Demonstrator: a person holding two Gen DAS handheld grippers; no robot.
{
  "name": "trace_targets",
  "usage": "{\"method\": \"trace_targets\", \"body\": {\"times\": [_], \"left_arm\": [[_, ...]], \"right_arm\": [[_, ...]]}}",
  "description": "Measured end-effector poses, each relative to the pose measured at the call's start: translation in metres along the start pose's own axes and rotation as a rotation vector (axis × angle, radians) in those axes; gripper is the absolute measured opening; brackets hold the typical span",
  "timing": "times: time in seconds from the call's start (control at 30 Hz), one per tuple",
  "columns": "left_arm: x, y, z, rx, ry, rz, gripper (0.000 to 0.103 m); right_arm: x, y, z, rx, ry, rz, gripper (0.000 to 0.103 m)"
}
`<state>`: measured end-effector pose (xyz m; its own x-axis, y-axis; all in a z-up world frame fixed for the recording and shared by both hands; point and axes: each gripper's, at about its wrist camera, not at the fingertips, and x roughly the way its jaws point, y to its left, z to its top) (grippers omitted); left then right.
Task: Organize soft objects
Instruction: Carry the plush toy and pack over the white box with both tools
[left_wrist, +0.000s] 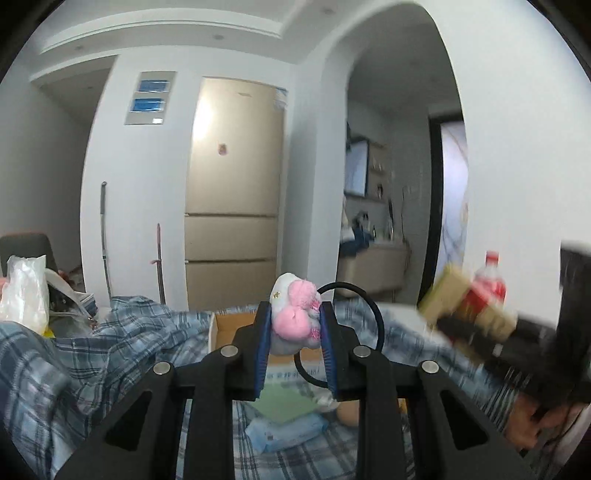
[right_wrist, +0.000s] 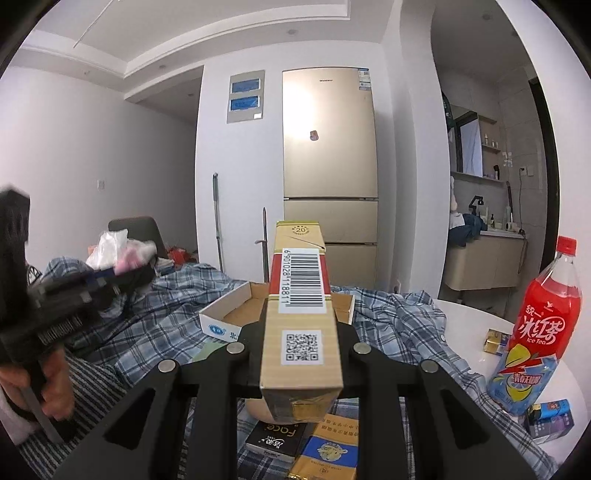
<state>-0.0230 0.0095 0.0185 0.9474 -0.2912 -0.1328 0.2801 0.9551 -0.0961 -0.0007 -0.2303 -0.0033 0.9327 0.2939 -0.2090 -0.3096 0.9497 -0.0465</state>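
At nine o'clock a plastic bag (left_wrist: 24, 288) is seen on the plaid cloth (left_wrist: 92, 354). The left gripper (left_wrist: 295, 325) is clamped on a pink-and-white plush (left_wrist: 297, 314), its black loop (left_wrist: 373, 314) hanging at three o'clock, above an open box (right_wrist: 236, 310). The right gripper (right_wrist: 301, 332) is closed on a carton (right_wrist: 301, 321) bearing "20", barcode 6901028118811 and a QR code. Packs lie below; "FACE" (right_wrist: 275, 435) is read inverted. At three o'clock a bottle (right_wrist: 535, 332) marked "Ice Tea" stands on the table (right_wrist: 469, 317).
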Motion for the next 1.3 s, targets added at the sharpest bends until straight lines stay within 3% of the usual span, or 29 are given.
{"method": "trace_targets", "body": {"times": [0.23,0.4,0.5,0.67,0.8,0.97,1.07,1.17,1.3], "left_arm": [[0.002,0.005,0.034,-0.005,-0.019,0.035,0.026],[0.011,-0.004,0.051,0.047,-0.129,0.030,0.026],[0.024,-0.006,0.062,0.042,-0.159,0.026,0.026],[0.055,-0.012,0.075,0.066,-0.190,0.030,0.026],[0.077,-0.018,0.083,0.094,-0.231,0.043,0.027],[0.098,-0.013,0.086,0.087,-0.272,0.100,0.027],[0.109,0.001,0.073,0.003,-0.257,0.115,0.026],[0.123,0.016,0.060,-0.010,-0.207,0.131,0.026],[0.138,0.040,0.049,-0.070,-0.097,0.127,0.026]], "right_arm": [[-0.001,0.012,0.020,-0.073,-0.043,-0.020,0.021],[0.011,0.019,0.048,-0.088,-0.077,0.002,0.021],[0.024,0.012,0.066,-0.042,-0.086,0.021,0.021],[0.053,-0.001,0.095,0.005,-0.145,-0.046,0.021],[0.078,-0.012,0.116,0.091,-0.154,-0.043,0.021],[0.104,-0.017,0.128,0.106,-0.202,-0.092,0.021],[0.117,-0.022,0.117,0.142,-0.189,-0.105,0.021],[0.134,-0.026,0.098,0.182,-0.119,-0.170,0.021],[0.147,-0.023,0.078,0.138,-0.077,-0.136,0.021]]}}
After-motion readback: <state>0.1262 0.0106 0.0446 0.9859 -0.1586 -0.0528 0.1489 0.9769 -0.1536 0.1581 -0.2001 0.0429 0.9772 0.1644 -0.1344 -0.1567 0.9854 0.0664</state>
